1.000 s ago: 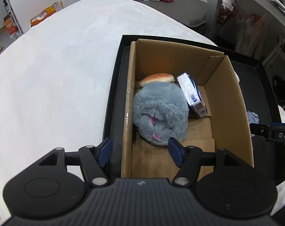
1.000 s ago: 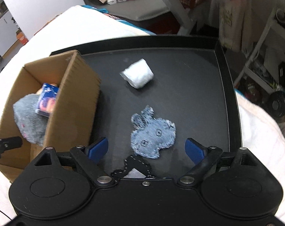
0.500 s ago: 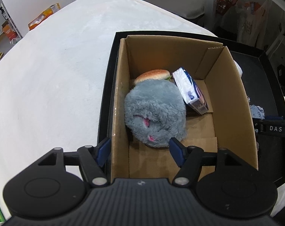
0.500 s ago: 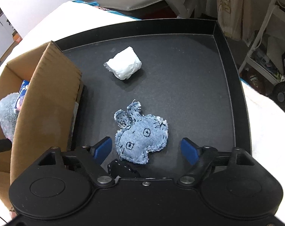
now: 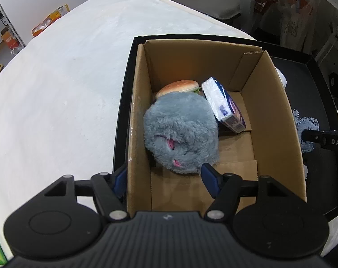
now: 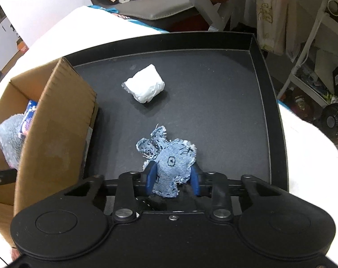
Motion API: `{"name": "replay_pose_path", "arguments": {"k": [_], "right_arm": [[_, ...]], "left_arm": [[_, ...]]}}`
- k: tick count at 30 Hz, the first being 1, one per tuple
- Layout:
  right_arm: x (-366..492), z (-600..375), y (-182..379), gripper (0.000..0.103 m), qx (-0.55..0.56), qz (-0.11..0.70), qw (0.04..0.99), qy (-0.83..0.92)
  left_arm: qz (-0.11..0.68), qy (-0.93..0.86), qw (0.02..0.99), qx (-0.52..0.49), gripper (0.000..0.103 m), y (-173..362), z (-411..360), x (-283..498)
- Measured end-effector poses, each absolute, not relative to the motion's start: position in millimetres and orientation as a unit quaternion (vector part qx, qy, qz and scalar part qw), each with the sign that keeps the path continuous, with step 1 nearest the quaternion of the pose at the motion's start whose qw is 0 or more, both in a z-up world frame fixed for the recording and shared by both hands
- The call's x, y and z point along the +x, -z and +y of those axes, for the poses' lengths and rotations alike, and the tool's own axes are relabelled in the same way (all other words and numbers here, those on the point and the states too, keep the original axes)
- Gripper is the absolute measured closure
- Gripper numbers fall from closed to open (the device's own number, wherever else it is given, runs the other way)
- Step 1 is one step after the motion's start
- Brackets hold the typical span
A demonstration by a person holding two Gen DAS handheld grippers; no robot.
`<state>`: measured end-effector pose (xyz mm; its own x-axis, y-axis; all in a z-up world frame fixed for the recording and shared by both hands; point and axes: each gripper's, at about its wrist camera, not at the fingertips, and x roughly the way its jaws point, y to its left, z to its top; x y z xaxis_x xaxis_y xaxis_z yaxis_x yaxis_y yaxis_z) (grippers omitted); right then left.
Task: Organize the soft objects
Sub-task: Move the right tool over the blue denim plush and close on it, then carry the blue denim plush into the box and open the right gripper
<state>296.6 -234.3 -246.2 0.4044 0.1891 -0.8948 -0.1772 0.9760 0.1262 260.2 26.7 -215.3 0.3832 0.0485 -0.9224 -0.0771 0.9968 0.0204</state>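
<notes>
Bare black tray point(image 6: 213, 111) floor from 12 to 3 o'clock of the denim toy point(image 6: 171, 167); cardboard box point(image 6: 57, 134) wall close at 9. "DAS" readable in left view. Right gripper point(image 6: 172, 178) pinched on the denim toy. Left gripper point(image 5: 164, 176) spread wide, empty, straddling the box wall.

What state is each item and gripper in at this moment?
right gripper: shut on the denim toy.
denim toy: pinched between the fingers, on the black tray.
left gripper: open, straddling the box's left wall, holding nothing.
cardboard box: open-topped, upright on the tray.
grey plush: inside the box.
burger toy: inside, behind the plush.
tissue pack: inside, tilted against the plush.
white wrapped bundle: loose on the tray.
</notes>
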Motion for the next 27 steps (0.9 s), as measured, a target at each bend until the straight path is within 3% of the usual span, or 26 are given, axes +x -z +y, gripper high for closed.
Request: {"name": "replay_pose_path", "arguments": {"k": [8, 27], "right_arm": [[296, -231, 230, 0.089, 0.007, 0.52, 0.846, -0.116], [289, -200, 170, 0.091, 0.004, 0.477, 0.867, -0.142]], "left_arm": [[0.549, -0.035, 0.835, -0.024, 0.036, 213, 32, 257], [0.533, -0.031, 0.844, -0.059, 0.036, 203, 54, 243]]}}
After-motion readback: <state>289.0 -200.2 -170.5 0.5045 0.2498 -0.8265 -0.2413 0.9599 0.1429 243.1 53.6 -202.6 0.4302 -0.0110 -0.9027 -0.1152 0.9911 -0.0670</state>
